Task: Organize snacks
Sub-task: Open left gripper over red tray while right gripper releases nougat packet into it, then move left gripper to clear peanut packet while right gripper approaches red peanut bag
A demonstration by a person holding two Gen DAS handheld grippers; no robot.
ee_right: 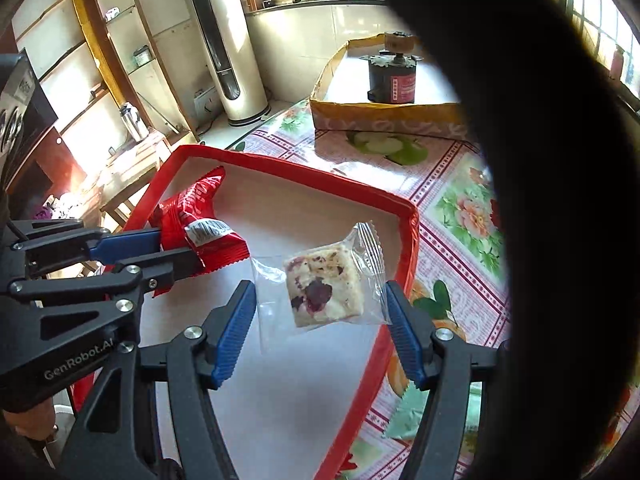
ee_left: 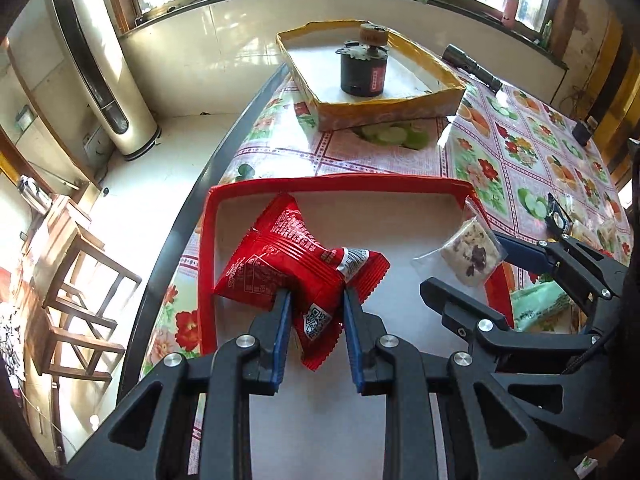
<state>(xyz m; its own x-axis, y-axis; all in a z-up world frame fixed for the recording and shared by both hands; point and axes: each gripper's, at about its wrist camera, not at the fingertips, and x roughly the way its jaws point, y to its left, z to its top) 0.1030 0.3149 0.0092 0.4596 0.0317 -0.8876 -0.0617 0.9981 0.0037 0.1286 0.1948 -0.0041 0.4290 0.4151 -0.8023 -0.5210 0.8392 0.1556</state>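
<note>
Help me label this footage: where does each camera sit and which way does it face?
Left wrist: on the left claw, facing along its fingers at the red snack packet over the red tray; right claw visible.
Right wrist: on the right claw, facing the clear-wrapped nougat; left claw visible.
Shared: tray, both snacks, yellow box.

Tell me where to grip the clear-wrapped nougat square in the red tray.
Grip the clear-wrapped nougat across the solid square itself, coming from above with the right gripper, whose open fingers already flank it. The wrapper's crimped ends are thin, loose film that would likely slip; the block lies flat in the red tray.
</note>
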